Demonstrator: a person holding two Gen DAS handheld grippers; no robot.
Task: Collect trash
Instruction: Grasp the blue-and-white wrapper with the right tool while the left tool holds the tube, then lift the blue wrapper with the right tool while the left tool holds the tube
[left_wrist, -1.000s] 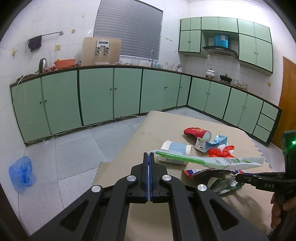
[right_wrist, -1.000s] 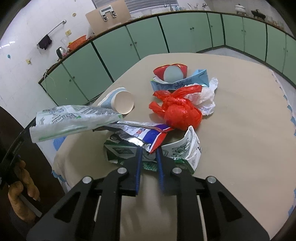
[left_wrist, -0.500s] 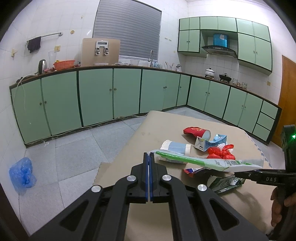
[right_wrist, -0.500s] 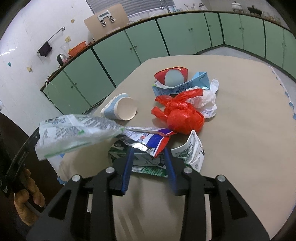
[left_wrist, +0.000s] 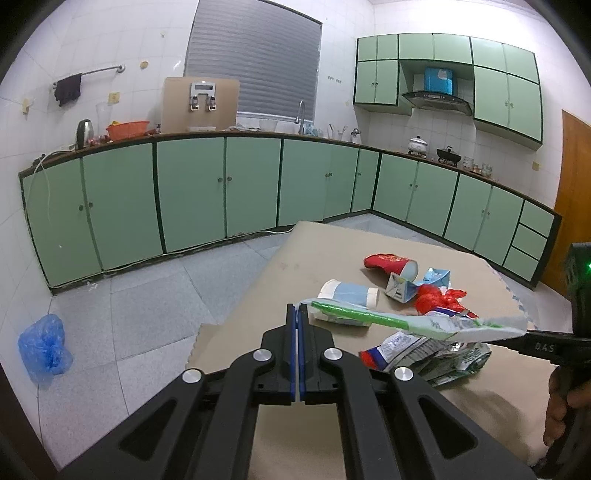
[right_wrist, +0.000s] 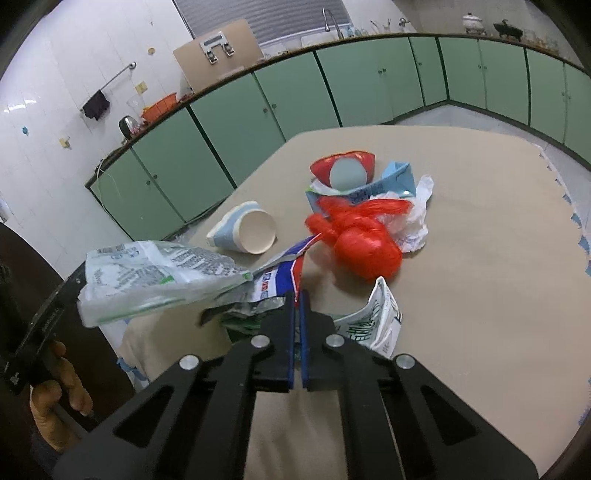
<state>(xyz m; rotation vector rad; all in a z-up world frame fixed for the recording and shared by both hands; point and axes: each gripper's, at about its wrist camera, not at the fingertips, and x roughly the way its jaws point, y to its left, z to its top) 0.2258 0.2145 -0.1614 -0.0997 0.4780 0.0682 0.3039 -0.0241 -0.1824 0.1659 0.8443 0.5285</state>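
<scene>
**Both grippers clamped on wrappers at the table's near corner**

Left wrist view: the left gripper (left_wrist: 296, 314) has its blue pads pressed together on one end of a long green-and-white wrapper (left_wrist: 406, 321), a thin crinkled film that stretches flat toward 3 o'clock above the table (left_wrist: 314, 251). The table top is a matt beige board; its left edge runs from 7 toward 12 o'clock, with open grey tiled floor (left_wrist: 147, 295) beyond it at 9 o'clock and a blue bag (left_wrist: 44, 347) lying there alone. Under the wrapper lies a blue paper cup (left_wrist: 351, 293) on its side, then a red cup (left_wrist: 389, 263), a blue carton (left_wrist: 424, 282) and a knotted red plastic bag (left_wrist: 436, 297), all close together. At 3 o'clock the right gripper's black arm comes in, a hand (left_wrist: 557, 417) below it.

Right wrist view: the right gripper (right_wrist: 297, 306) is closed on a crumpled red, white and blue foil wrapper (right_wrist: 280, 277), its tips pinching the shiny folded edge. Only here do the paper cup's open mouth (right_wrist: 256, 234), a white plastic bag (right_wrist: 419, 218) behind the red bag (right_wrist: 362, 245), and a torn green-printed white carton (right_wrist: 376, 321) at 3 o'clock of the tips show. The right half of the table (right_wrist: 480, 258) lies bare toward its frayed edge at 2 o'clock. The green-and-white wrapper (right_wrist: 155, 275) hangs at 9 o'clock.
</scene>
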